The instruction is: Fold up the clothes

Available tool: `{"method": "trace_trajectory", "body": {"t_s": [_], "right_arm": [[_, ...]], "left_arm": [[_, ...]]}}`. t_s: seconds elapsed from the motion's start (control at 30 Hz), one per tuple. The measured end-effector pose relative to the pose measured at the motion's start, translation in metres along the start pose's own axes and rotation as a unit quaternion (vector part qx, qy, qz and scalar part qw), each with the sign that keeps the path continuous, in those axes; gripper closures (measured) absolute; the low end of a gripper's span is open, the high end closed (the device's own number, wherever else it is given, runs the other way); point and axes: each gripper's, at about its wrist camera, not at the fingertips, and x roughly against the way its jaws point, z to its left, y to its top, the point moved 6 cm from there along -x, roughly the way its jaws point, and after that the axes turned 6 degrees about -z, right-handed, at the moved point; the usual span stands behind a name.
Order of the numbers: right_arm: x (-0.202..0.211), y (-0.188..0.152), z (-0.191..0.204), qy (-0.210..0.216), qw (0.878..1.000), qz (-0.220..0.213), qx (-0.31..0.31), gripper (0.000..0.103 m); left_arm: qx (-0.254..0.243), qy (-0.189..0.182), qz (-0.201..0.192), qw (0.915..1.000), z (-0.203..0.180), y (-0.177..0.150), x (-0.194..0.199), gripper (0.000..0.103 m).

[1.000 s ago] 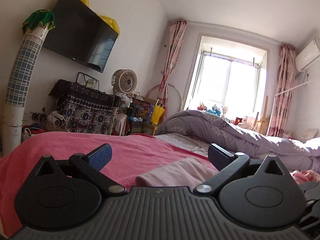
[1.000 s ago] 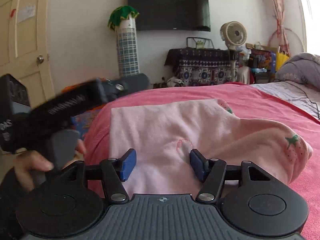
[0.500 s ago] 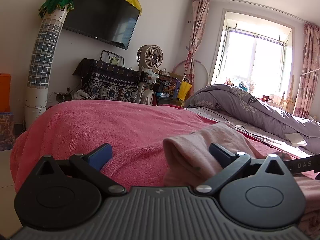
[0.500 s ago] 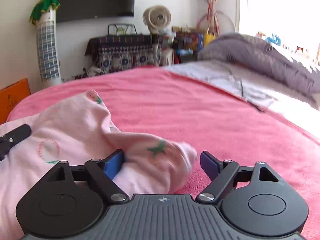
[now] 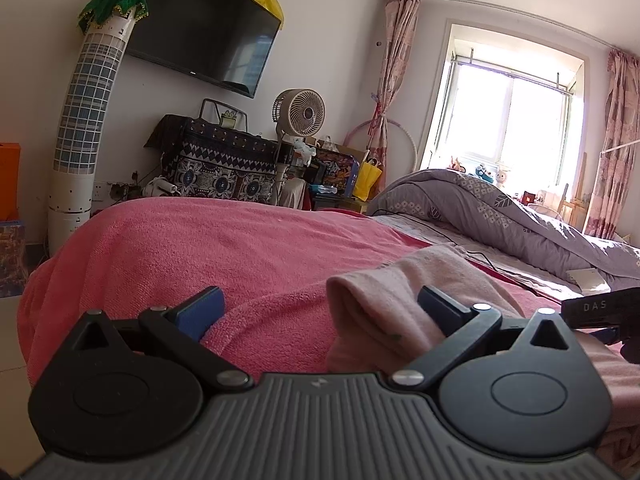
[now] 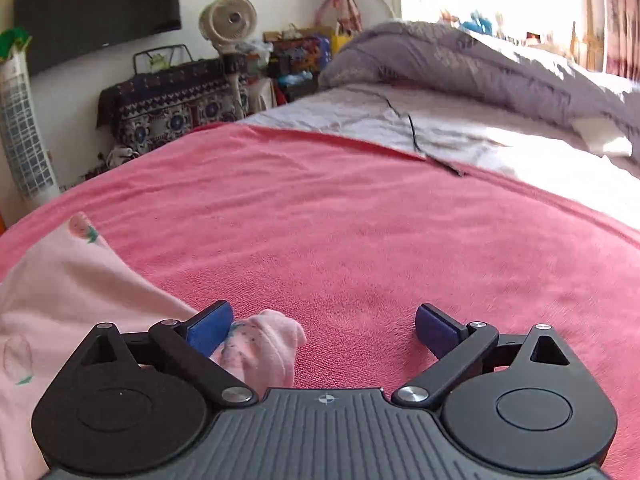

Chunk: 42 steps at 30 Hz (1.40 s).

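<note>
**Bed, with a pink blanket over its near part**

The bed (image 6: 360, 120) fills both views. A pink blanket (image 6: 360, 240) covers its near part and hangs over the left edge. Beyond the blanket lies a pale sheet (image 6: 460, 132), with a black cable (image 6: 416, 140) running across it. A grey patterned quilt (image 5: 500, 216) is heaped at the far right, a white flat thing (image 5: 588, 280) beside it. On the blanket, near left, lies a light pink garment (image 6: 60, 292) with strawberry prints, one end bunched.

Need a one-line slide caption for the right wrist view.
Open right gripper hovers over the pink blanket, a bunched end of the pale pink garment beside its left finger.
</note>
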Motion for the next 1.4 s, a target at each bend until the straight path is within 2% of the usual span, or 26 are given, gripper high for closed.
{"method": "trace_trajectory", "body": {"t_s": [0.17,0.3,0.37,0.5,0.57,0.77,0.9,1.0,1.03,1.1,1.13,1.4], "right_arm": [[0.018,0.017,0.011,0.0,0.999,-0.05,0.003,0.009],[0.035,0.028,0.062,0.086,0.993,-0.058,0.059,0.009],[0.032,0.027,0.094,0.117,0.987,-0.042,0.1,0.008],[-0.011,0.016,0.141,0.093,0.981,0.006,0.17,0.008],[-0.031,0.018,0.149,0.087,0.982,0.025,0.167,0.007],[0.01,0.028,0.122,0.139,0.985,-0.01,0.097,0.006],[0.07,-0.003,0.098,0.171,0.978,-0.036,0.116,0.004],[0.102,-0.048,0.076,0.134,0.978,-0.031,0.158,0.001],[0.11,-0.062,0.064,0.133,0.981,-0.03,0.136,0.001],[0.126,-0.084,0.037,0.153,0.987,-0.032,0.045,0.001],[0.128,-0.086,0.032,0.157,0.987,-0.031,0.029,0.001],[0.117,-0.072,0.028,0.113,0.992,-0.04,0.027,0.001]], "left_arm": [[0.003,-0.002,-0.001,1.0,0.0,0.0,0.0,0.0],[0.006,-0.004,-0.002,1.0,0.001,0.0,0.001,0.0],[0.008,-0.006,-0.002,0.9999,0.002,0.0,0.001,0.0],[0.013,-0.01,-0.003,0.9999,0.003,0.0,0.001,0.0],[0.016,-0.012,-0.003,0.9998,0.003,0.0,0.001,0.0],[0.028,-0.02,-0.005,0.9994,0.008,0.001,0.001,0.0],[0.03,-0.02,-0.005,0.9994,0.009,0.001,0.002,0.0],[0.028,-0.023,-0.004,0.9993,0.007,0.0,0.003,0.0],[0.027,-0.025,-0.004,0.9993,0.007,0.0,0.003,0.0],[0.024,-0.024,-0.001,0.9994,0.007,0.001,0.002,0.0],[0.023,-0.022,-0.001,0.9995,0.008,0.001,0.001,0.0],[0.005,-0.005,0.0,1.0,0.0,-0.001,0.0,0.0]]}}
